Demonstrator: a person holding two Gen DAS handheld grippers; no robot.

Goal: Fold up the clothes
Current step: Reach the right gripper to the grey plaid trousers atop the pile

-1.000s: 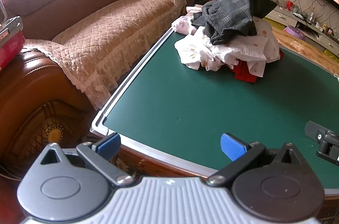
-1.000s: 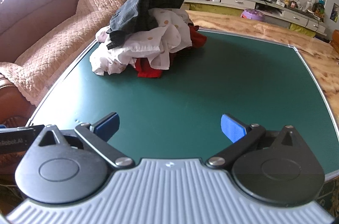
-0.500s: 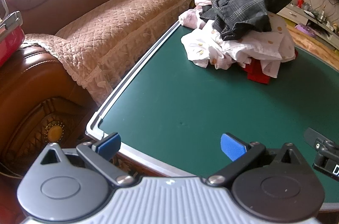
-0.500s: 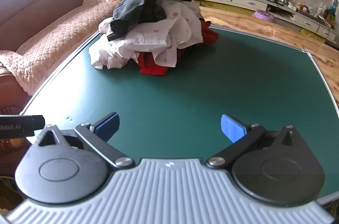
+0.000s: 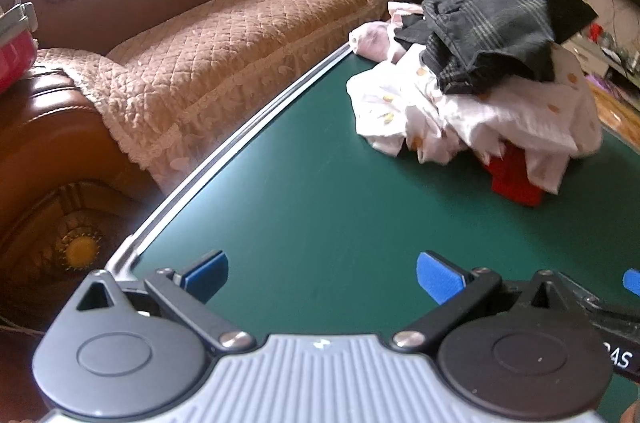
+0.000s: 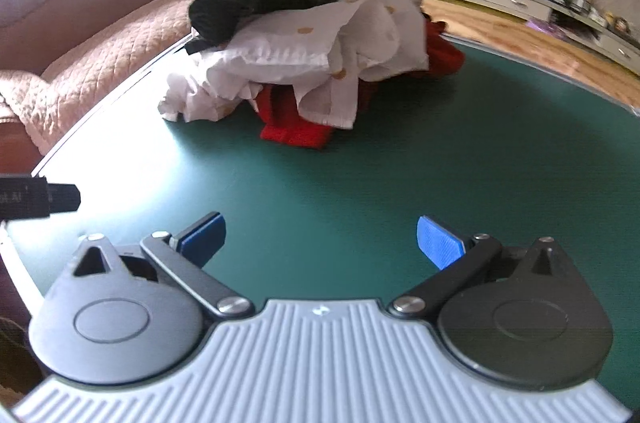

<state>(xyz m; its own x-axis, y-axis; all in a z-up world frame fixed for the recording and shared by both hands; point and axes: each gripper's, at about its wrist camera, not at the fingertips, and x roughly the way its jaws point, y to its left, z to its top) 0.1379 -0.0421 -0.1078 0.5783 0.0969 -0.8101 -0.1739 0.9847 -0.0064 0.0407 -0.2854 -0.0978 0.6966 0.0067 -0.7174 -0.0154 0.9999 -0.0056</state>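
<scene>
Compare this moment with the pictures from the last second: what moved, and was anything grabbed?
Both tongs, left and right, advanced toward the clothes pile, which now looms larger in both views. Nothing was grabbed: both remain open and empty. The pile sits unchanged on the green table.

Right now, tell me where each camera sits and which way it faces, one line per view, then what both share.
Left wrist: sits on the left gripper at the near-left edge of the green table, facing the clothes pile with the brown sofa alongside; its own open blue-padded fingers show, plus part of the right gripper at the frame's right edge.
Right wrist: sits on the right gripper over the table, facing the pile head-on; its open fingers show, plus a piece of the left gripper at the frame's left edge.
Shared: pile, table, sofa.
</scene>
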